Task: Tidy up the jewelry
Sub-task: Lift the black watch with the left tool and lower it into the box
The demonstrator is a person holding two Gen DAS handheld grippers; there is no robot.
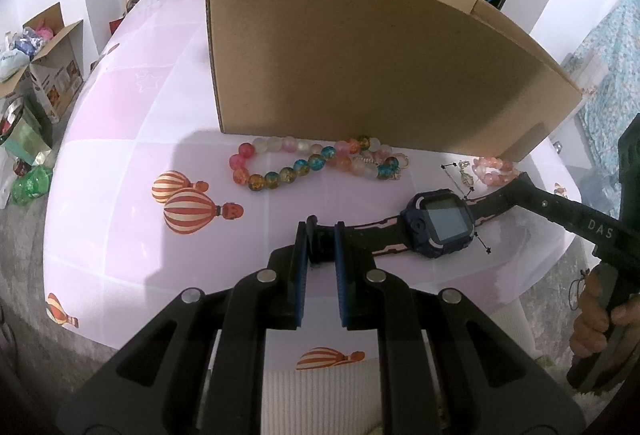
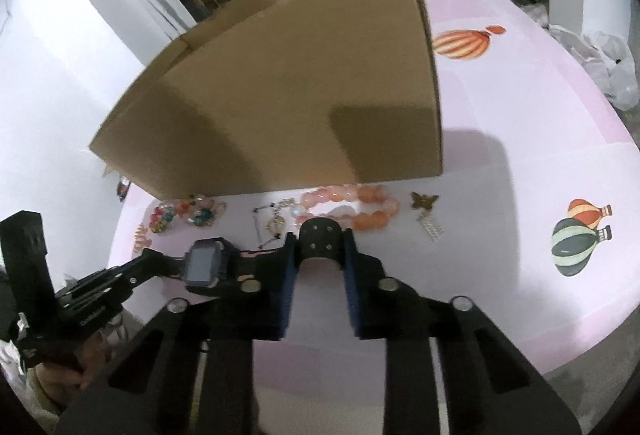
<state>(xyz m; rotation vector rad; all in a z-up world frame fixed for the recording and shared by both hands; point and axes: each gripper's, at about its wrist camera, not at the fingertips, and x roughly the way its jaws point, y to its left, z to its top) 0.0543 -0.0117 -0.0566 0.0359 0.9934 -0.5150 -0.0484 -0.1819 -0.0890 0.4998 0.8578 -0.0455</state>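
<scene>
Two grippers on one watch [image 1: 438, 225] right now: left gripper [image 1: 322, 235] clamped on one end of the strap, blue pads squeezing the black band between them, watch face lying just off to its right on the pink tablecloth [image 1: 120, 139]. Right gripper [image 2: 322, 241] has the other strap end, the holed bit, sitting between its tips & the pads look pressed onto it from both sides; from that cam the watch body is off to the left of the jaws, w/ the left gripper reaching in behind it. No earlier shot, so just the hold as it stands.

Beyond the left jaws: multicolour bead bracelet [image 1: 316, 163] stretched out along the foot of the cardboard box [image 1: 360, 67], box standing upright right behind it. Beyond the right jaws: peach bead bracelet [image 2: 352, 205], just past the strap end, close to the box wall. Small metal charm bits [image 2: 276, 221] to its left, a butterfly-ish brass piece [image 2: 424, 201] to its right, apart from the beads. Hand [image 1: 596, 323] visible gripping the right tool's handle at far right of the left cam
</scene>
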